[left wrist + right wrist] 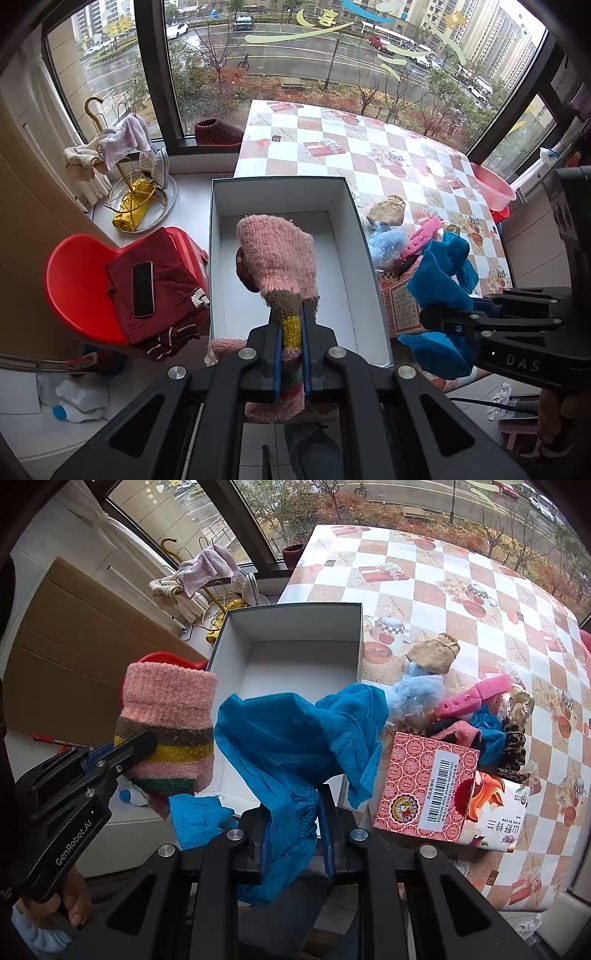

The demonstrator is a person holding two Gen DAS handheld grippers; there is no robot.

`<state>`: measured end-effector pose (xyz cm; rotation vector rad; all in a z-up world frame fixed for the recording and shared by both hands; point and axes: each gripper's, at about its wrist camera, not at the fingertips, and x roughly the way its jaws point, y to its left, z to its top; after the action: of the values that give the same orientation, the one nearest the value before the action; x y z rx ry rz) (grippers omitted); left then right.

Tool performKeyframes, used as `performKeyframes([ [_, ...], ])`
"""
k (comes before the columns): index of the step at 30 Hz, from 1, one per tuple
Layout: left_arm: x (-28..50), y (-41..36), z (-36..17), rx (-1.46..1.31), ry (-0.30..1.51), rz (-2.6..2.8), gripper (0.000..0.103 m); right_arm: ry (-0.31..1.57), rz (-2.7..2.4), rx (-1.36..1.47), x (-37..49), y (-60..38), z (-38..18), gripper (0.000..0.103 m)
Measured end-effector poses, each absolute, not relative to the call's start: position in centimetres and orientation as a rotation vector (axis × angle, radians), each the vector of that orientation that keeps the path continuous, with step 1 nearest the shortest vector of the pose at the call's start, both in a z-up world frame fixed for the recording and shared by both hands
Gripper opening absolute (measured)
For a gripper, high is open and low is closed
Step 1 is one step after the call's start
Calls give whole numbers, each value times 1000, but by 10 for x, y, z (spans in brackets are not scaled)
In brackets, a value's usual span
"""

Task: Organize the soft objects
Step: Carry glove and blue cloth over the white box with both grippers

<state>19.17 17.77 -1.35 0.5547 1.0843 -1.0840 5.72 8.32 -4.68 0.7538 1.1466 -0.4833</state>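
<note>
Left gripper [291, 325] clamped on striped pink knit sock [279, 258], held above near end of open white box [280, 197]; right gripper [293, 808] clamped on blue mesh cloth [295, 734], held over box's near right corner. Box interior bare: nothing stowed yet, judged barely begun. Still to move, right of box: tan pouch [436, 651], light-blue fluff [415, 694], pink sponge [469, 698], dark scrunchie [515, 749].
</note>
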Motion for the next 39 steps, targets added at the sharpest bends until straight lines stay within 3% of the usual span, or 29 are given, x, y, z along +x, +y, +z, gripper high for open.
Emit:
performKeyframes([
  [39,205,147,-41,578,1132,-1055,9,1177,-496,818,72,63,-73,23],
])
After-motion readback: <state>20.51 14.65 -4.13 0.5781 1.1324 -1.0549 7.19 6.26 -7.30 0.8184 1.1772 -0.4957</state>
